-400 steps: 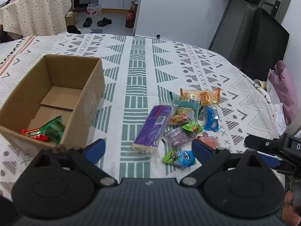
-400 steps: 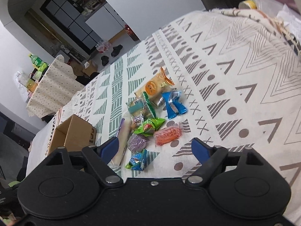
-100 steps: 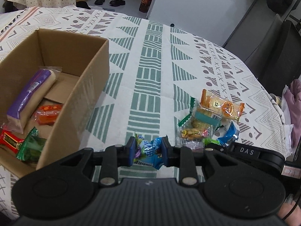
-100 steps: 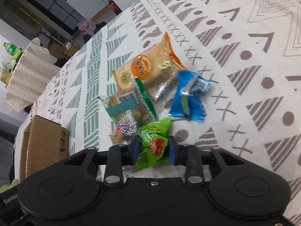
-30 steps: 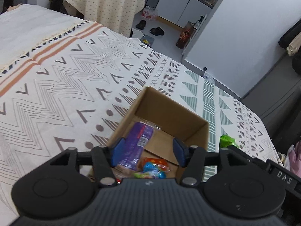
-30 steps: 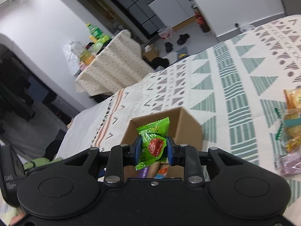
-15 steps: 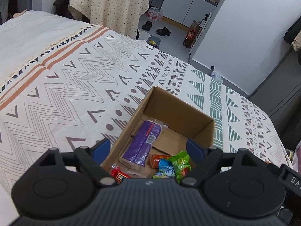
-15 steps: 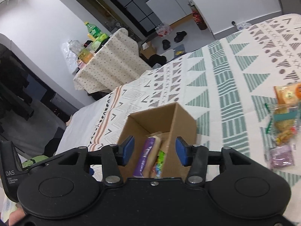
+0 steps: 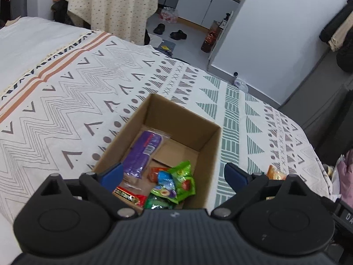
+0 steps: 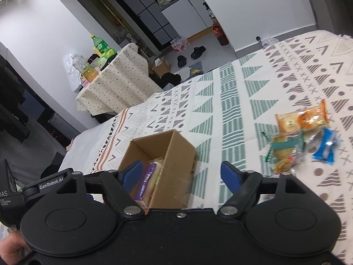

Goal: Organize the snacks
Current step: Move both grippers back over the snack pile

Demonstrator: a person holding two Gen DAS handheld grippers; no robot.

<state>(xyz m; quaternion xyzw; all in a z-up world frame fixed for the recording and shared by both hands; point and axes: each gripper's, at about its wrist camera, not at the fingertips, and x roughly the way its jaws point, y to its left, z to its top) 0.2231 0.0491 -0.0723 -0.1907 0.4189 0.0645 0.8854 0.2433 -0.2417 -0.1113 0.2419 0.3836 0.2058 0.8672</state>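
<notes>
The cardboard box (image 9: 210, 141) ahead of the left gripper (image 9: 173, 173) is plain matt brown board, its walls dull and a little fibrous. Inside it, below the gripper's blue fingers (image 9: 111, 173), the snack wrappers are shiny film: the green packet (image 9: 184, 180) glints, and the purple pack (image 9: 143, 150) sits in clear glossy plastic. The bedspread (image 9: 66, 101) around the box is soft matt woven cloth (printed, not shiny). Both gripper bodies are matt black plastic, the left one ribbed, with small bright metal pins. To the right of the right gripper (image 10: 182, 172), the orange packet (image 10: 301, 119) is glossy too.
</notes>
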